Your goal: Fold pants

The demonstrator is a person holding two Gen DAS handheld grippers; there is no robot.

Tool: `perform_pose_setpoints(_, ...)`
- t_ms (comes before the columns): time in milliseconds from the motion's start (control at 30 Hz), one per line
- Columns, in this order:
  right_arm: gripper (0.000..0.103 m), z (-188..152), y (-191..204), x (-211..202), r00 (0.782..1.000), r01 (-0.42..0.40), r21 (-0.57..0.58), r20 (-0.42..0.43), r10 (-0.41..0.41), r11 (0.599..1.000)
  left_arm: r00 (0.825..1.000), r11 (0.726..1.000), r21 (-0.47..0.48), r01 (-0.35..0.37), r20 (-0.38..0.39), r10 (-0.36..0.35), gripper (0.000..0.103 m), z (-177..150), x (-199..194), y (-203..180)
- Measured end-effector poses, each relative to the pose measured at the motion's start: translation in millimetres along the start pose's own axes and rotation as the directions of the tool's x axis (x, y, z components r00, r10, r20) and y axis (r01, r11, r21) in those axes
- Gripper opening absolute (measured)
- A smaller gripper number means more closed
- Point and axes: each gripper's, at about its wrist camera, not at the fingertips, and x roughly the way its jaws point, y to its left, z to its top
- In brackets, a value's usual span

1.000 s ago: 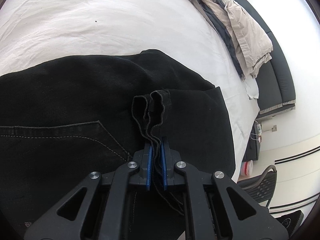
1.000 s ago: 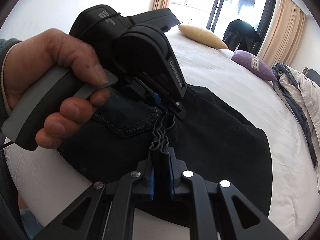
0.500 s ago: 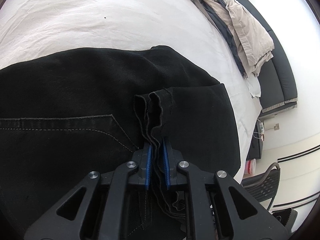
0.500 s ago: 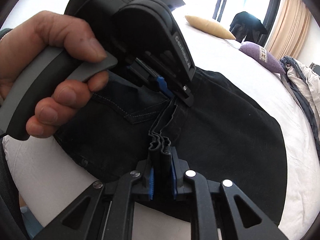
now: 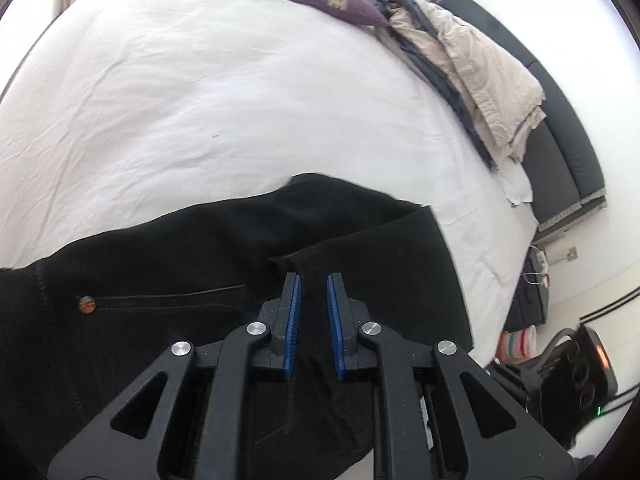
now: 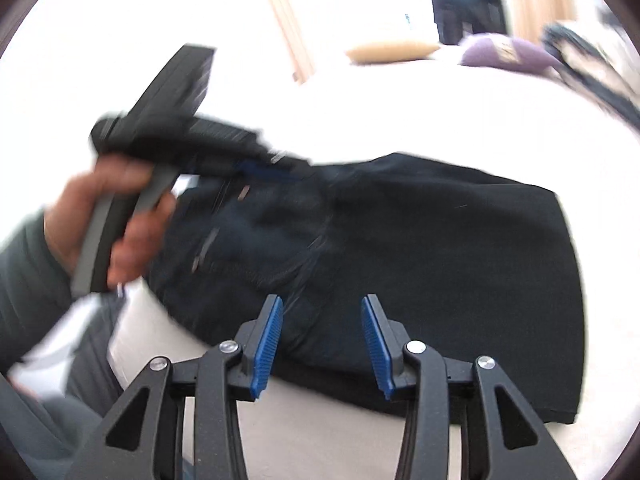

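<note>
Folded black pants end ahead of both parted, empty grippers (left, right); bare white bedsheet beyond.

Both grippers, left and right, have let go of the bunched hem and opened; the pants now lie flat, folded on the bed

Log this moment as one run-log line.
stage: fold laid down | left gripper: open, empty | right gripper: open, empty | black pants: folded, lying on white bed | view: right wrist blurred
</note>
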Motion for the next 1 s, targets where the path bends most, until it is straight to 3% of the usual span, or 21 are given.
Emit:
perform_pose_setpoints(100, 0.045, 21.2, -76.1, -13.7, 0.990, -0.137, 0.275, 0.072, 0.121, 0.952, 0.997, 0.997, 0.038, 0.071, -0.029, -0.070, 0.013, -4.5, 25.1, -27.0)
perform_pose_setpoints(200, 0.046, 31.9, -140.9, 4.1, 0.951, -0.303, 0.461, 0.090, 0.296, 0.834, 0.990, 0.994, 0.051, 0.102, -0.102, -0.096, 0.013, -25.8, 55.5, -44.7)
perform_pose_setpoints(267, 0.047, 36.8, -170.8, 27.8, 0.910, -0.384, 0.538, 0.081, 0.407, 0.750, 0.988, 0.995, 0.057, 0.081, -0.139, -0.072, 0.013, -44.1, 70.4, -44.9)
perform_pose_setpoints(400, 0.047, 49.3, -212.2, 75.4, 0.868, -0.401, 0.636, 0.033, 0.495, 0.659, 0.984, 0.994, -0.013, 0.111, -0.136, -0.112, 0.013, -70.7, 81.0, -25.5)
perform_pose_setpoints(467, 0.046, 56.7, -226.4, 86.3, 0.873, -0.391, 0.653, 0.041, 0.486, 0.649, 0.983, 0.992, -0.013, 0.122, -0.133, -0.122, 0.013, -78.9, 80.8, -20.9)
perform_pose_setpoints(533, 0.047, 59.0, -233.7, 91.9, 0.853, -0.421, 0.666, 0.060, 0.518, 0.616, 0.982, 0.991, -0.019, 0.136, -0.133, -0.137, 0.013, -83.5, 83.1, -18.3)
perform_pose_setpoints(767, 0.046, 17.0, -232.1, 65.1, 0.793, -0.491, 0.640, 0.048, 0.607, 0.591, 0.980, 0.988, -0.035, 0.151, -0.127, -0.155, 0.013, -92.0, 76.4, -4.3)
perform_pose_setpoints(833, 0.046, -4.5, -228.6, 47.6, 0.789, -0.491, 0.636, 0.035, 0.613, 0.596, 0.980, 0.987, -0.039, 0.156, -0.121, -0.160, 0.013, -88.7, 76.7, 1.8)
perform_pose_setpoints(900, 0.047, -26.2, -218.0, 30.8, 0.804, -0.461, 0.632, 0.000, 0.595, 0.623, 0.980, 0.986, -0.044, 0.159, -0.113, -0.163, 0.013, -88.9, 74.5, 6.0)
perform_pose_setpoints(967, 0.053, -46.6, -206.8, 10.2, 0.821, -0.436, 0.616, -0.027, 0.570, 0.656, 0.983, 0.987, -0.043, 0.152, -0.101, -0.156, 0.013, -92.7, 67.8, 9.3)
perform_pose_setpoints(1000, 0.056, -56.7, -201.6, 1.2, 0.816, -0.436, 0.624, -0.028, 0.577, 0.648, 0.986, 0.989, -0.042, 0.140, -0.090, -0.143, 0.013, -93.2, 61.7, 9.2)
